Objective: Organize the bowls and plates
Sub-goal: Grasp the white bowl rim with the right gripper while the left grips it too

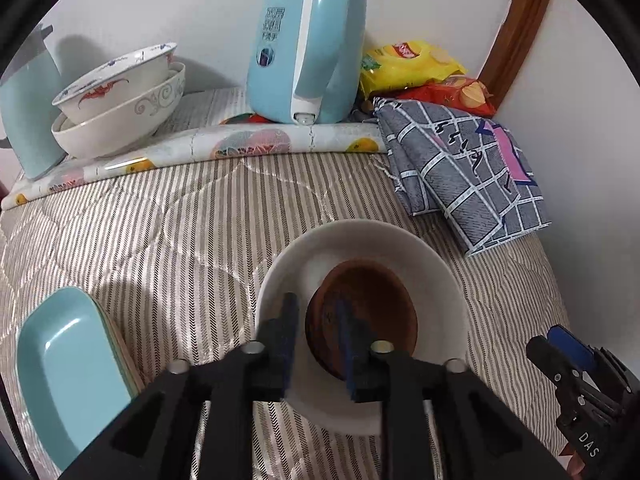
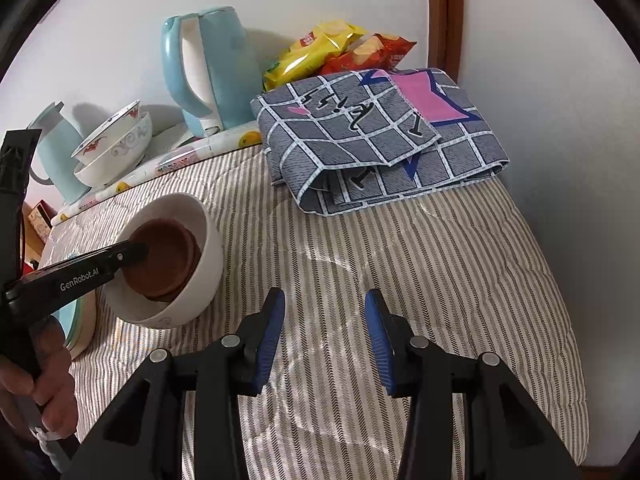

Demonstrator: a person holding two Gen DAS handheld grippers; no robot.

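My left hand-held gripper, jaws barely parted around the brown saucer's rim, could snag and tip the white bowl.

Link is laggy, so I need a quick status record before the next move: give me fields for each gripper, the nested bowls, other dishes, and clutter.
left gripper: jaws part open, straddling the near rim of the brown dish; pads not clearly pressing
right gripper: open, empty, above the striped cloth
nested bowls: brown dish sits inside the white bowl
other dishes: two patterned bowls stacked at back left; teal plate near left
clutter: kettle, snack bags, folded cloth
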